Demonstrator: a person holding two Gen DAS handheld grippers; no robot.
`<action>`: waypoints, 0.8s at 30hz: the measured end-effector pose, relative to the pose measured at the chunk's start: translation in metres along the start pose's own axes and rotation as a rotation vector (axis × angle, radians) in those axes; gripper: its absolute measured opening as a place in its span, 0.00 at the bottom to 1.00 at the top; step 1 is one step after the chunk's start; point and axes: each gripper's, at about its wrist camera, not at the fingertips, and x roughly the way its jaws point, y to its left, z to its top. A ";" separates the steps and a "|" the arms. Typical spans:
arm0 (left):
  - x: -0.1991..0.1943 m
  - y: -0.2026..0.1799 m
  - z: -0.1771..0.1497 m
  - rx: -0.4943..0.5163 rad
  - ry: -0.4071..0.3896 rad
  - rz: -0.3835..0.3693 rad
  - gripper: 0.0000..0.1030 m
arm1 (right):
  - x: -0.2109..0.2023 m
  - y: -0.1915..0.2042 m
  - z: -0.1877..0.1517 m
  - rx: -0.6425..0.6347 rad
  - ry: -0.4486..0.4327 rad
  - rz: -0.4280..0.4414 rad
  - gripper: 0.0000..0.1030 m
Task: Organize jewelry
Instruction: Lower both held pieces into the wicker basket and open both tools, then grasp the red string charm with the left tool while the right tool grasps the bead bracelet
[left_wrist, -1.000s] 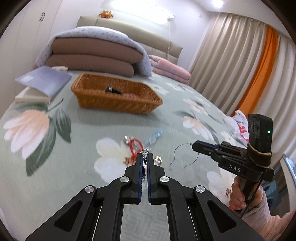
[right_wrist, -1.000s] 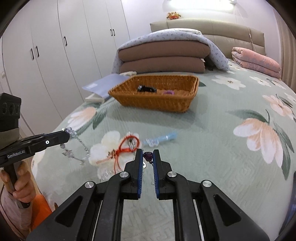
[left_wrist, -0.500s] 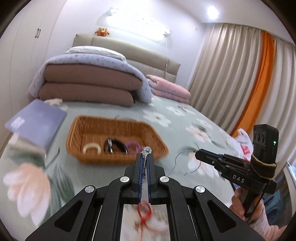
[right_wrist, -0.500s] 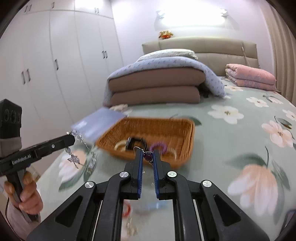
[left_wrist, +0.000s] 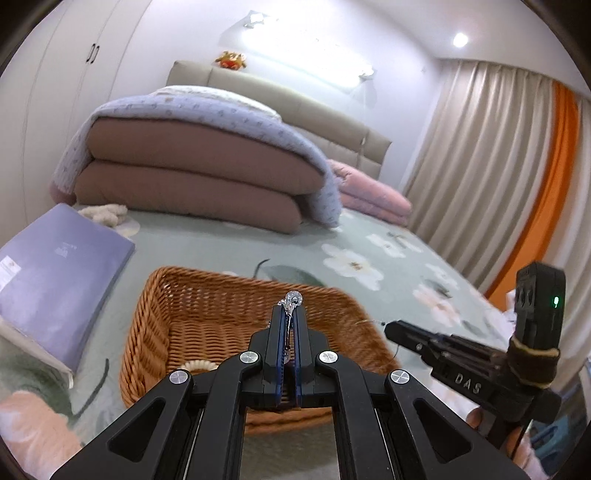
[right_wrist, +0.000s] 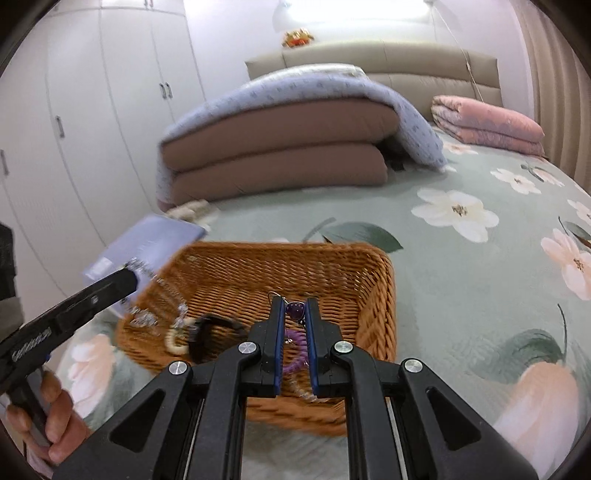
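Note:
A brown wicker basket sits on the flowered bedspread. My left gripper is shut on a silver crystal chain and hovers over the basket; in the right wrist view the chain dangles from it over the basket's left side. My right gripper is shut on a purple gem pendant on a thin wire, above the basket's near part. In the basket lie a cream bead bracelet, a black band and a purple coil tie.
A purple book lies left of the basket. Folded brown and lilac quilts and a pink quilt are stacked by the headboard. White wardrobes stand left, curtains right.
Both grippers have moved forward with their jewelry from the loose pieces on the bedspread to above the basket, which now looks much larger and closer.

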 end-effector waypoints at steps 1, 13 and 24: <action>0.006 0.003 -0.002 -0.002 0.011 0.007 0.04 | 0.008 -0.003 0.000 0.009 0.010 -0.005 0.13; 0.000 0.002 -0.006 0.010 0.014 0.073 0.65 | -0.012 -0.017 -0.020 0.024 0.038 0.005 0.37; -0.076 -0.038 -0.027 0.114 0.005 0.043 0.68 | -0.104 -0.007 -0.098 -0.056 -0.012 0.062 0.37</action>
